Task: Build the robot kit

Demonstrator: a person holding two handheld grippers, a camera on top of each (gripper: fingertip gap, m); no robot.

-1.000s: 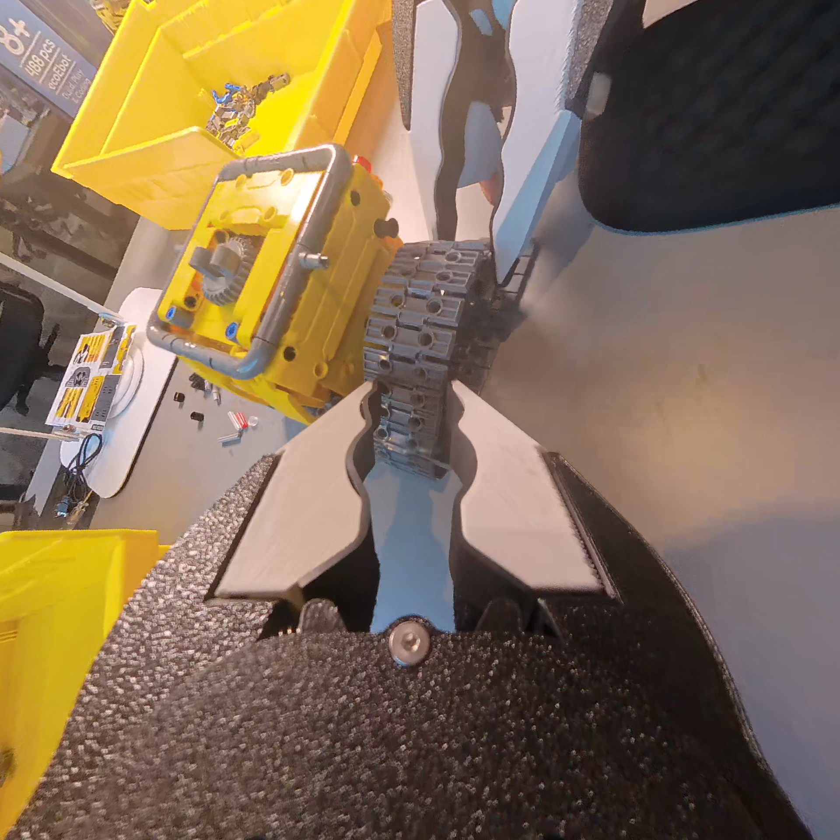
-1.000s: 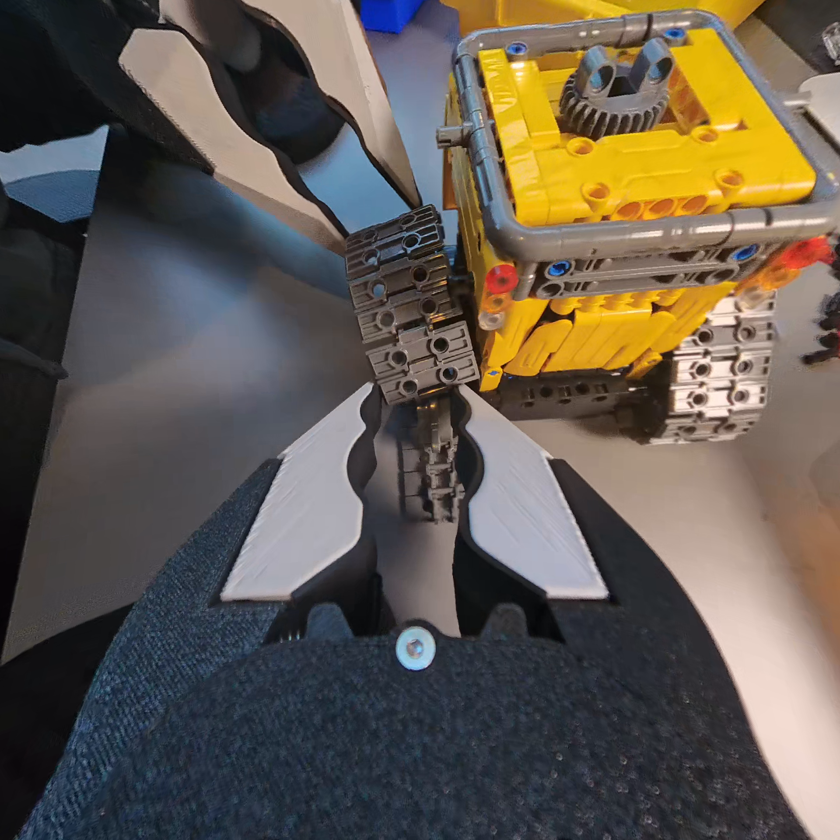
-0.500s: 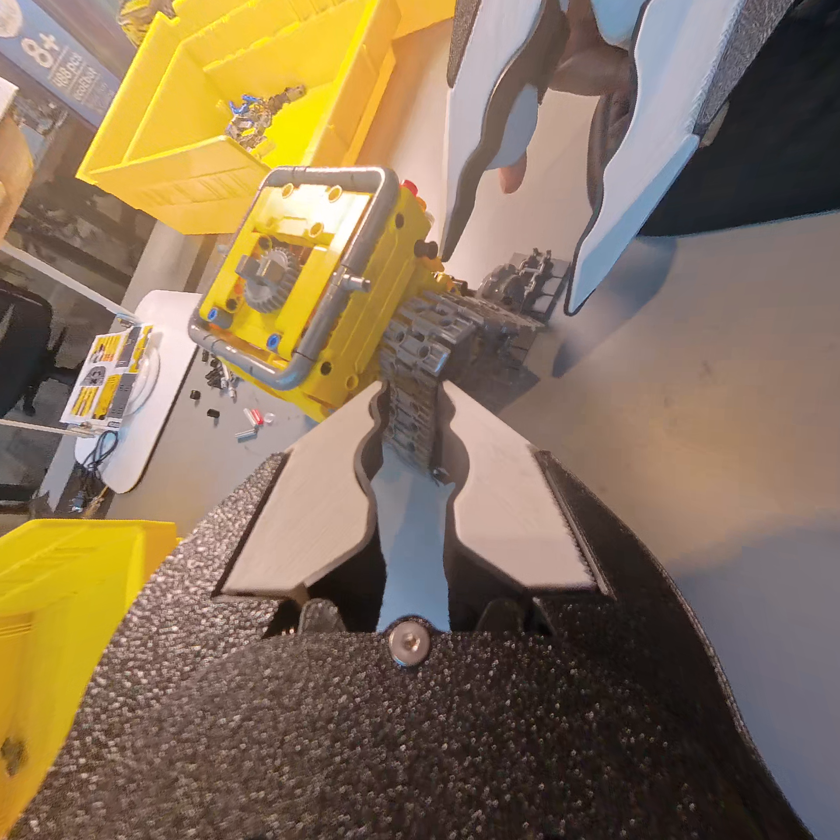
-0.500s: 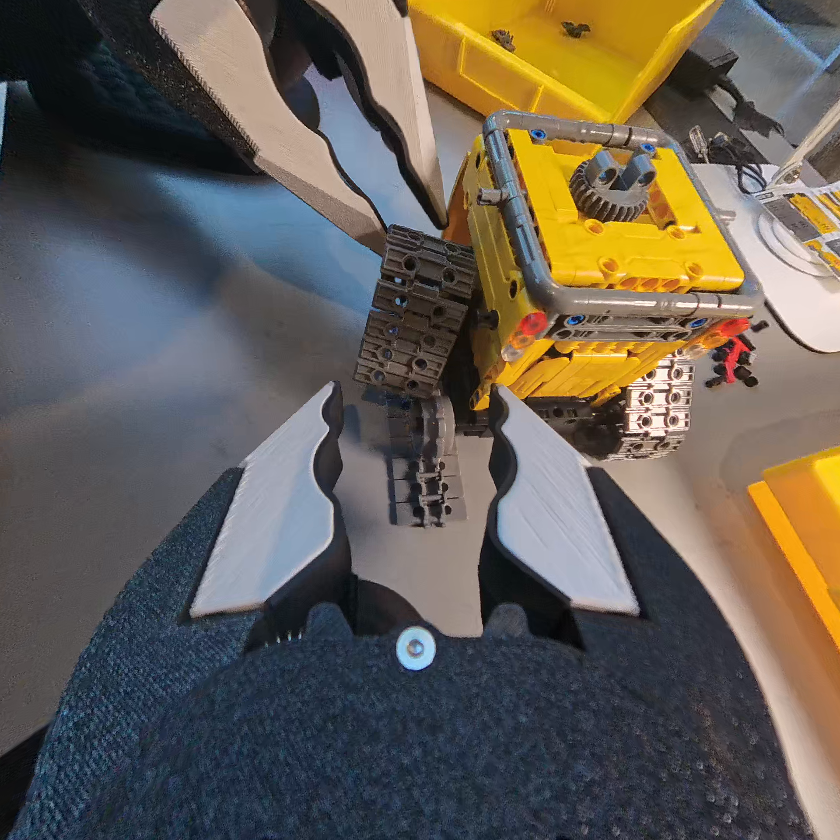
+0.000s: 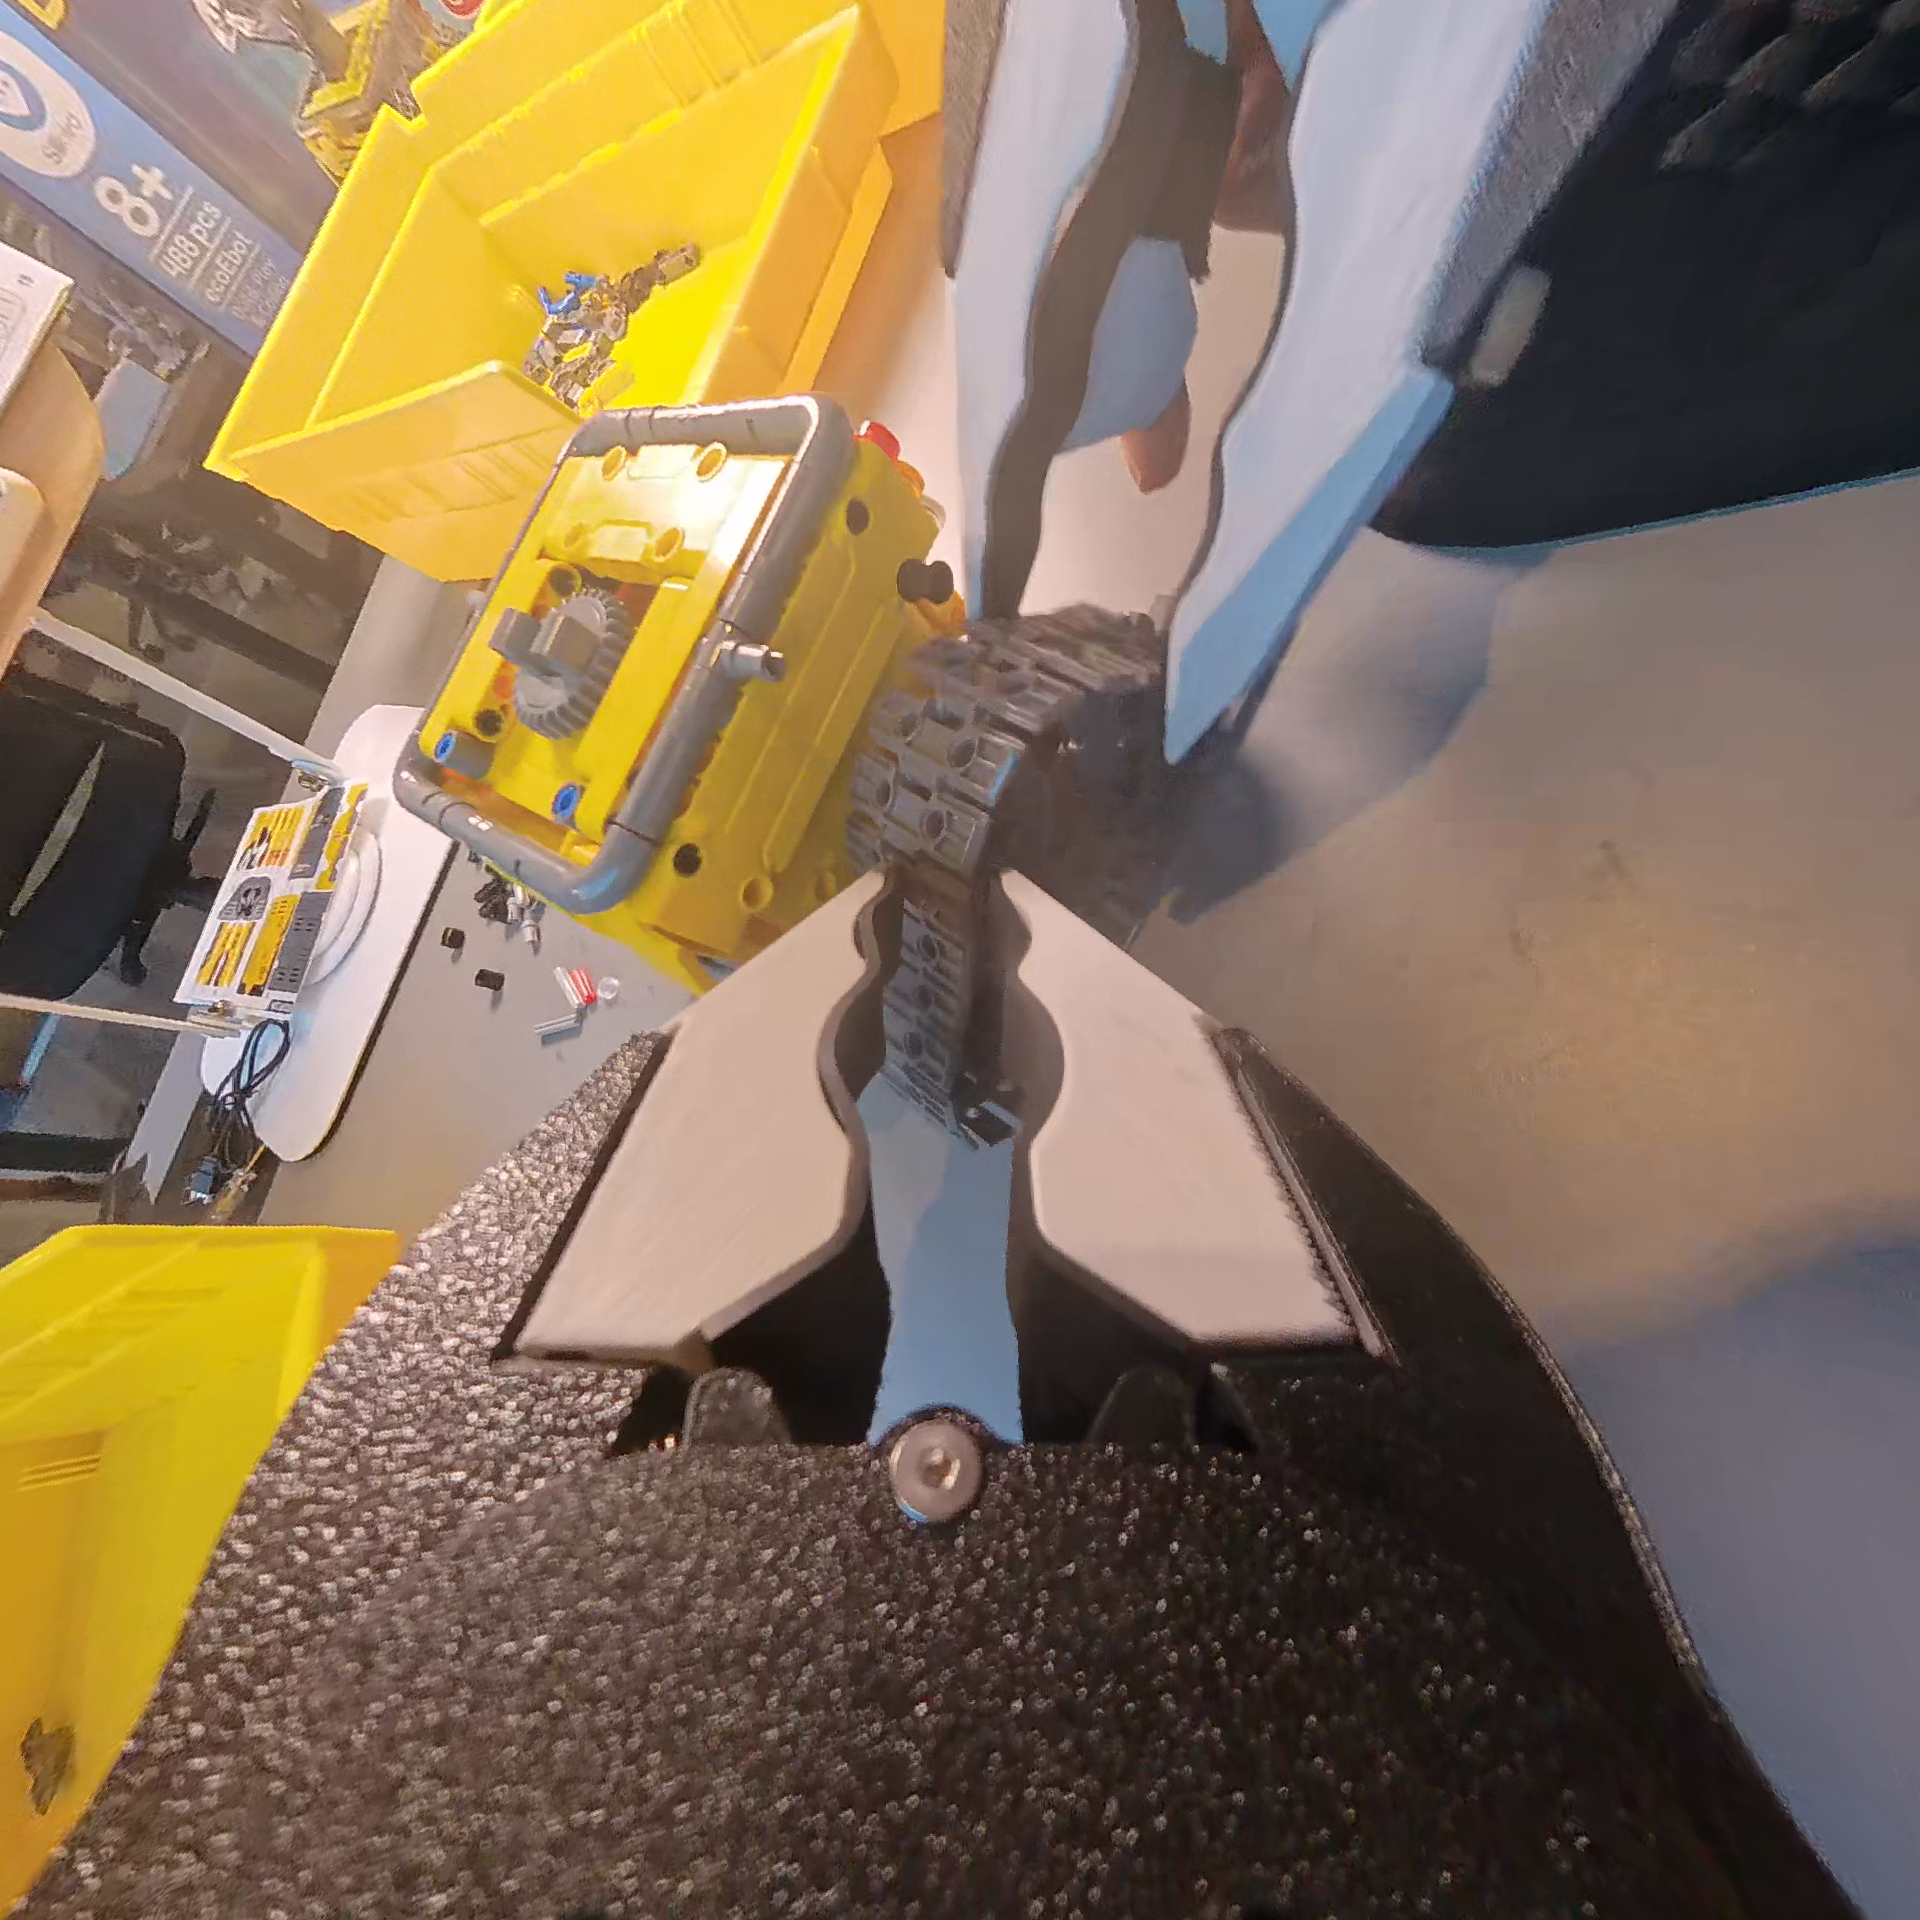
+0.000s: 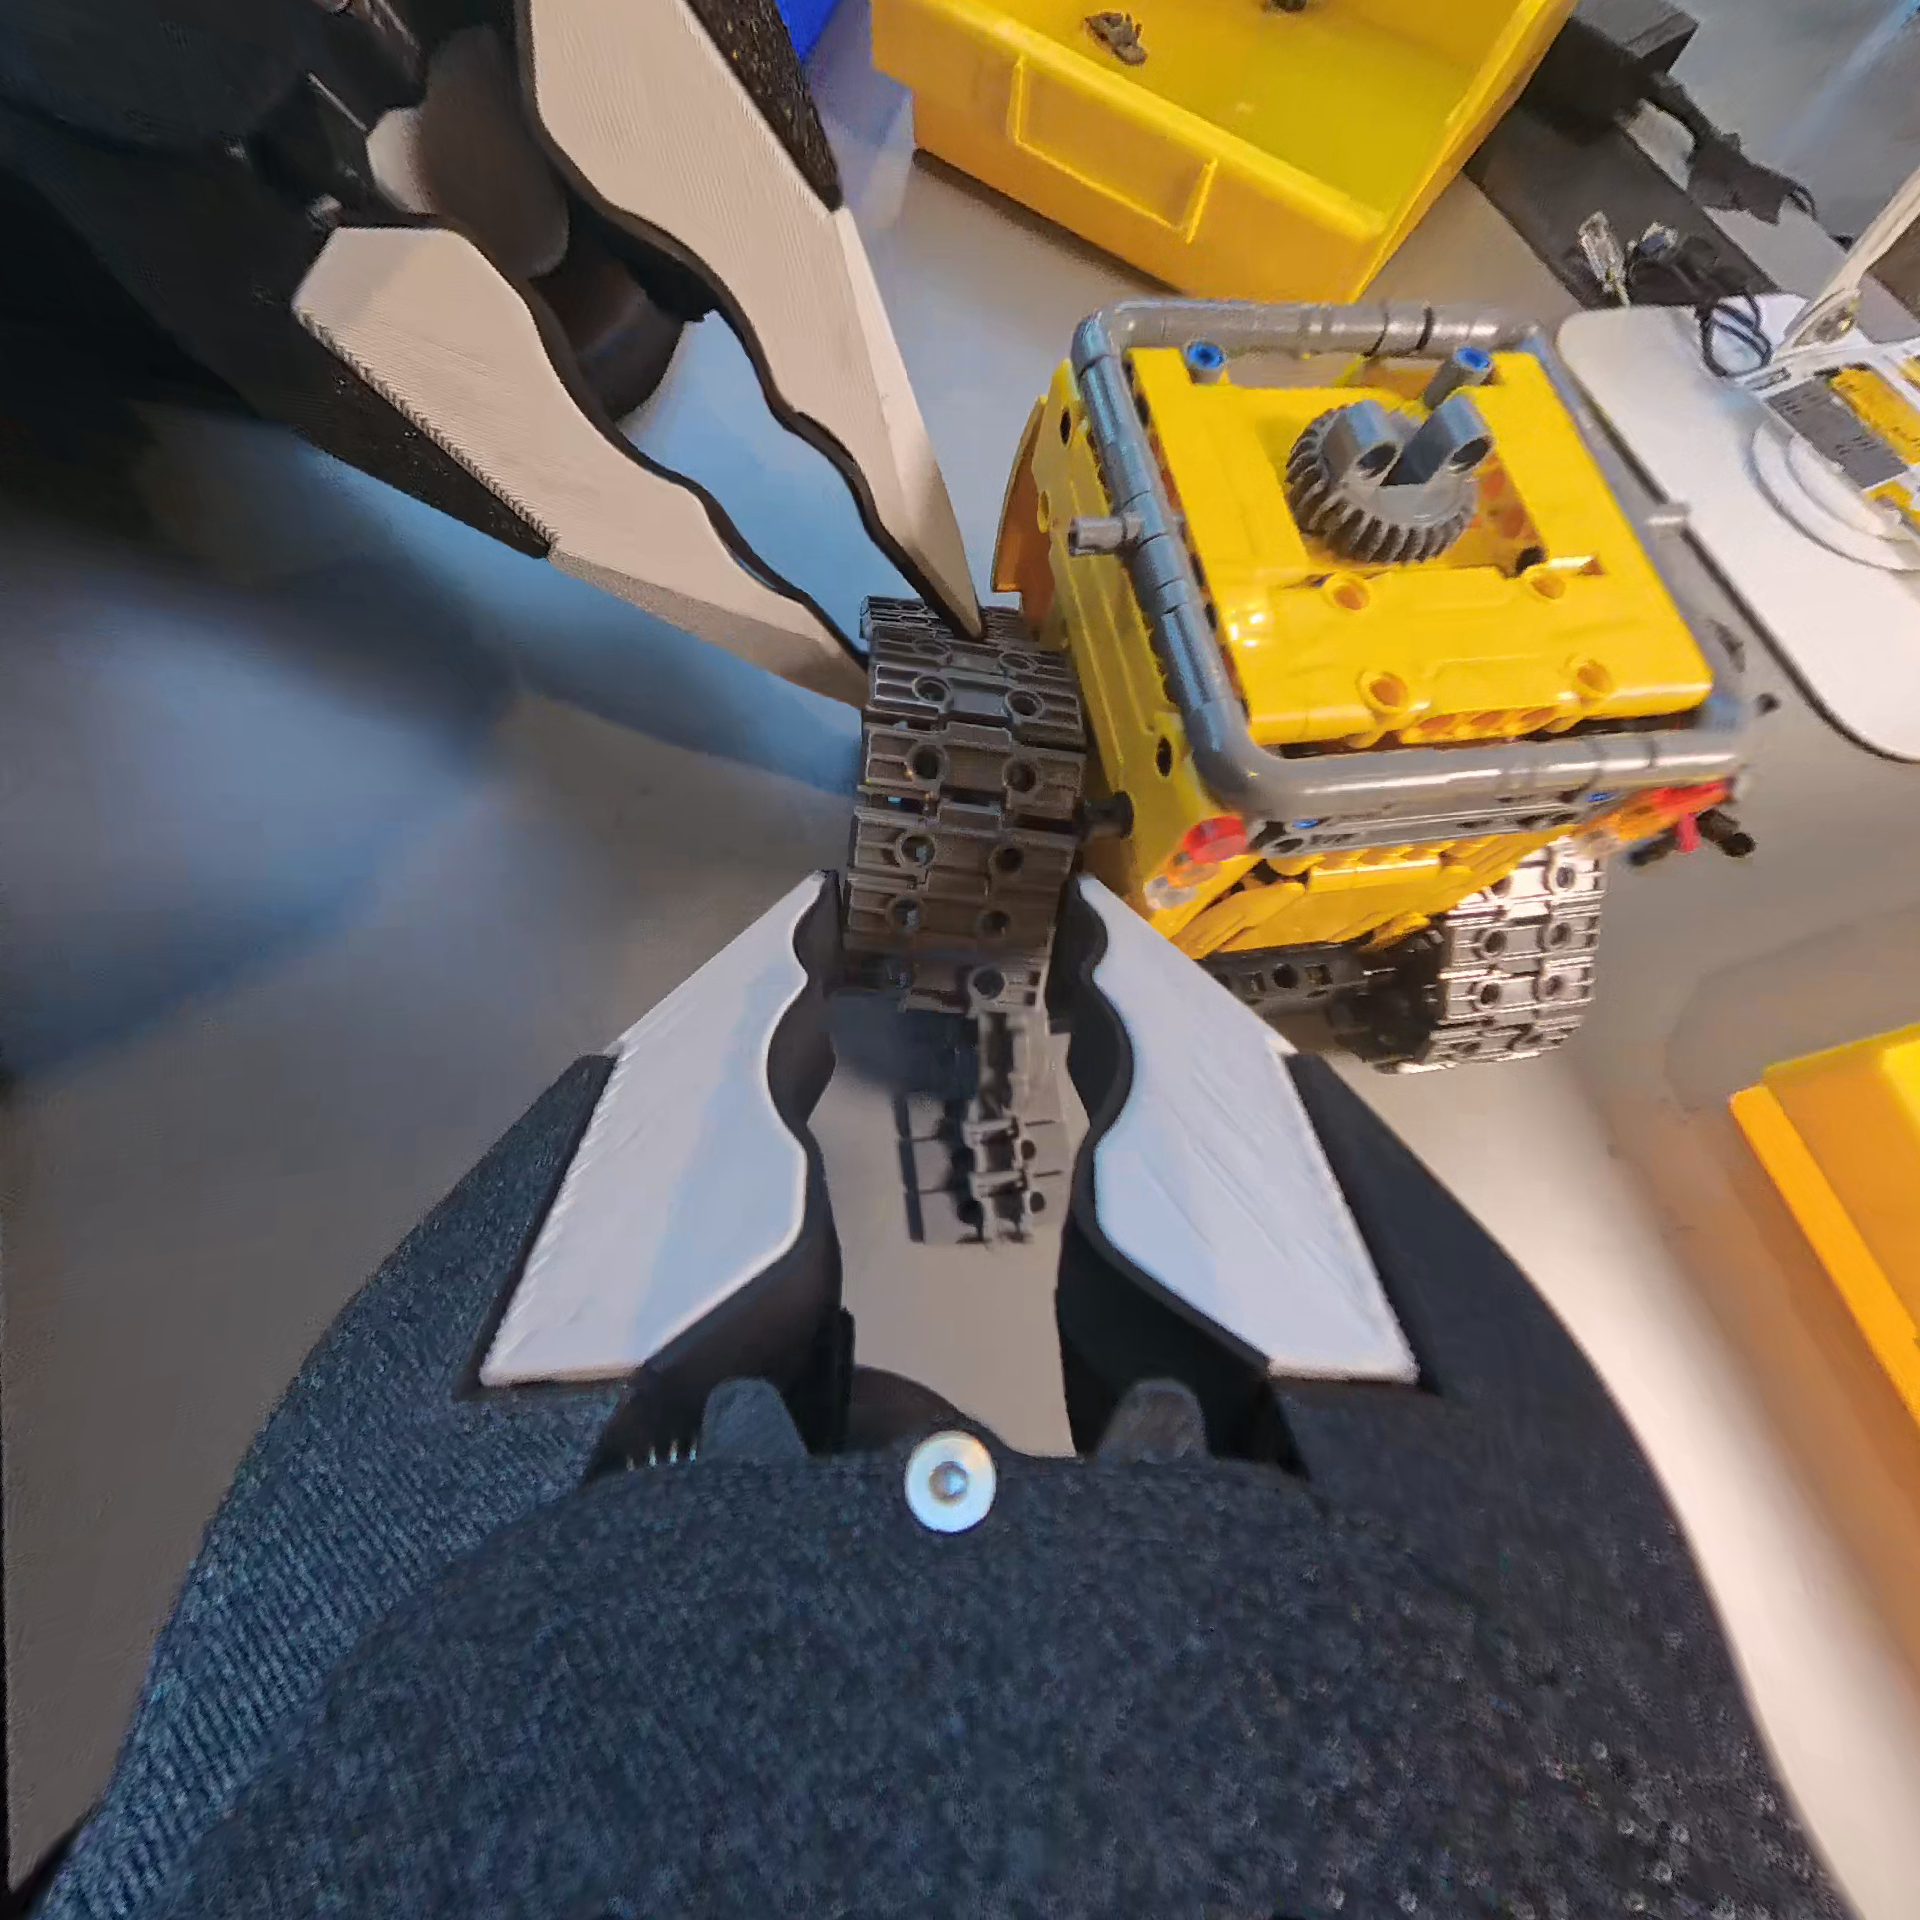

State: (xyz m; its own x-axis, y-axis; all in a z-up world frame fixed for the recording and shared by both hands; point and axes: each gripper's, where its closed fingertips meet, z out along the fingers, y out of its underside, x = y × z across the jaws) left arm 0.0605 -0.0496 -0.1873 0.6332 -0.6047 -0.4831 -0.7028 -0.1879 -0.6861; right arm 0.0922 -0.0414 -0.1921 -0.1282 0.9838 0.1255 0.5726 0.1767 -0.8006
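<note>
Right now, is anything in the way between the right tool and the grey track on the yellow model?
Nothing visible. The right tool has the grey track between its fingertips, beside the yellow model. The left tool grips that track's opposite end.

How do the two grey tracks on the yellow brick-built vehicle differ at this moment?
The near track sits between both grippers: the right gripper brackets its front end and the left gripper is shut on its far end, while the far track has nothing near it. The near track trails a loose run of links along the table; the far track looks wrapped closed. Both are grey, with holed links, on the yellow vehicle.
</note>
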